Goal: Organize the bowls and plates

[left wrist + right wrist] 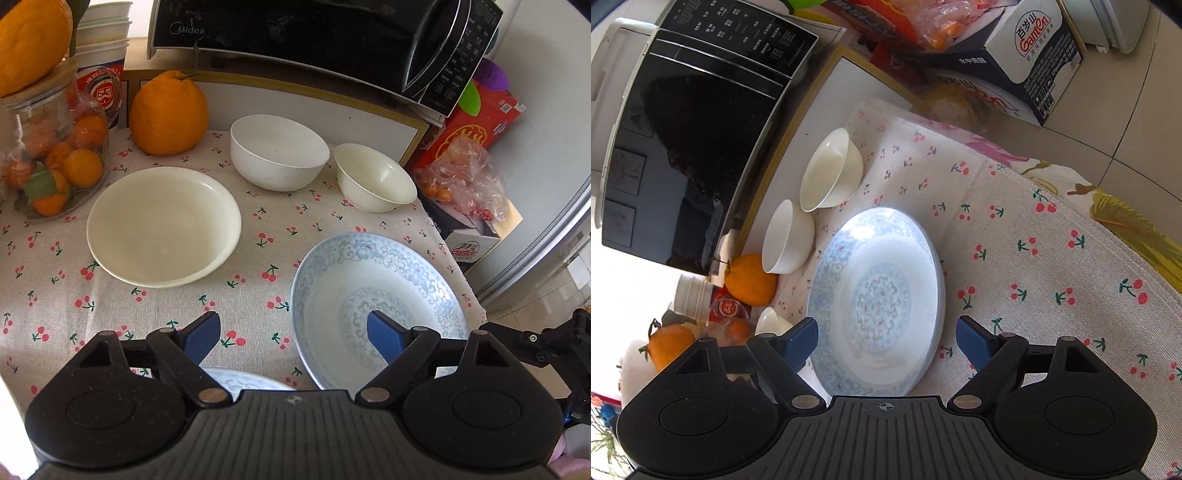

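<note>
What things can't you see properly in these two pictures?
- Second blue-patterned plate, left wrist view: only a sliver shows; the left tongs' body covers the rest.
- Stack of white tubs, left wrist view: cut off by the top edge and a big orange fruit.
- Wide cream plate, right wrist view: mostly behind the right tongs.

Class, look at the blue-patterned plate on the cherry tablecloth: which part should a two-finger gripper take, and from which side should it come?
Probably the rim. The blue-patterned plate lies flat and shallow, far wider than the open right gripper, so only its thin raised edge fits between the fingers. Come from the near side, where the cherry tablecloth is bare; two white bowls crowd the far side.
</note>
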{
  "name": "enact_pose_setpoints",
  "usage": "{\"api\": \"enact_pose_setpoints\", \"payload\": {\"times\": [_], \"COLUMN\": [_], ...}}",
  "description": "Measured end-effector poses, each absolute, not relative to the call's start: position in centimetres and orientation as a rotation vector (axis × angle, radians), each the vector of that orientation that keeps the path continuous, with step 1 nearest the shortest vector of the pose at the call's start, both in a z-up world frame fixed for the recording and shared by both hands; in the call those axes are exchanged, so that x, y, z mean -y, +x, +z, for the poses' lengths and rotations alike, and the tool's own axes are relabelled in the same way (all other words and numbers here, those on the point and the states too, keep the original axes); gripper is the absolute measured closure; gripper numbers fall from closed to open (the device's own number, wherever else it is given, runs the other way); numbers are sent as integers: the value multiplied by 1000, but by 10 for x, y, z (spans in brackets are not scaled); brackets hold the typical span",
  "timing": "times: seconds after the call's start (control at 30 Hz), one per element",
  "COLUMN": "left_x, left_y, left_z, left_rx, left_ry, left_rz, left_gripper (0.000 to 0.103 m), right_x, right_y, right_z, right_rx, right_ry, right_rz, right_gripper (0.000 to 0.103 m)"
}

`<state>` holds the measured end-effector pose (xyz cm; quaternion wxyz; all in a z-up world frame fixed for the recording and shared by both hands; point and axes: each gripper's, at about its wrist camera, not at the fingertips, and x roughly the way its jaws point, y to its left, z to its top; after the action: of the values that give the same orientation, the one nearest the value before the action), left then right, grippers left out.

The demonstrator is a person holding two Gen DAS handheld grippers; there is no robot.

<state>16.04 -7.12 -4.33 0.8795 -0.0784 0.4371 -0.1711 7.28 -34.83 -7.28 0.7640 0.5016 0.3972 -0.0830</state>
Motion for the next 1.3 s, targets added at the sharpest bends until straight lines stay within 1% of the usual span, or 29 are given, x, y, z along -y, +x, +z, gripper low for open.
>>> {"api": "enact_pose_setpoints", "payload": {"times": [0.03, 0.07, 0.13, 0.17, 0.23, 0.27, 0.3, 0.33, 0.37, 0.4, 0.43, 0.5, 0.53, 0.6, 0.8, 0.87, 1.0, 1.3], "left_x": [72, 72, 72, 73, 75, 78, 80, 81, 81, 82, 83, 84, 85, 87, 84, 84, 83, 80], "left_y": [162, 163, 166, 167, 169, 170, 171, 172, 173, 173, 174, 175, 175, 175, 178, 178, 177, 173], "left_z": [-45, -46, -48, -48, -49, -51, -52, -54, -55, -57, -59, -62, -63, -65, -69, -70, -69, -59], "left_rx": [-914, -915, -917, -916, -913, -916, -917, -919, -922, -926, -929, -936, -940, -938, -947, -950, -949, -934], "left_ry": [-171, -181, -204, -210, -209, -199, -188, -178, -173, -172, -173, -175, -173, -160, -171, -177, -183, -185], "left_rz": [-363, -370, -390, -398, -405, -400, -392, -386, -380, -376, -376, -375, -374, -361, -341, -340, -339, -358], "left_gripper": [29, 32, 41, 43, 51, 53, 57, 61, 62, 66, 70, 75, 78, 81, 90, 91, 92, 94], "right_x": [348, 349, 351, 351, 353, 353, 354, 355, 356, 356, 357, 358, 359, 359, 357, 357, 358, 356], "right_y": [73, 74, 74, 74, 74, 74, 74, 74, 74, 73, 73, 73, 73, 72, 73, 73, 72, 69], "right_z": [-73, -74, -76, -76, -78, -79, -80, -81, -83, -85, -87, -90, -92, -94, -99, -101, -103, -85], "right_rx": [-859, -854, -846, -843, -841, -840, -839, -838, -838, -838, -838, -840, -842, -847, -867, -870, -877, -876], "right_ry": [1083, 1080, 1079, 1078, 1075, 1072, 1070, 1069, 1069, 1070, 1074, 1087, 1090, 1093, 1079, 1085, 1095, 1046], "right_rz": [-184, -187, -189, -192, -198, -201, -205, -209, -213, -215, -217, -224, -228, -233, -239, -241, -248, -236], "right_gripper": [20, 20, 22, 25, 30, 35, 39, 41, 46, 51, 53, 61, 63, 70, 80, 82, 89, 90]}}
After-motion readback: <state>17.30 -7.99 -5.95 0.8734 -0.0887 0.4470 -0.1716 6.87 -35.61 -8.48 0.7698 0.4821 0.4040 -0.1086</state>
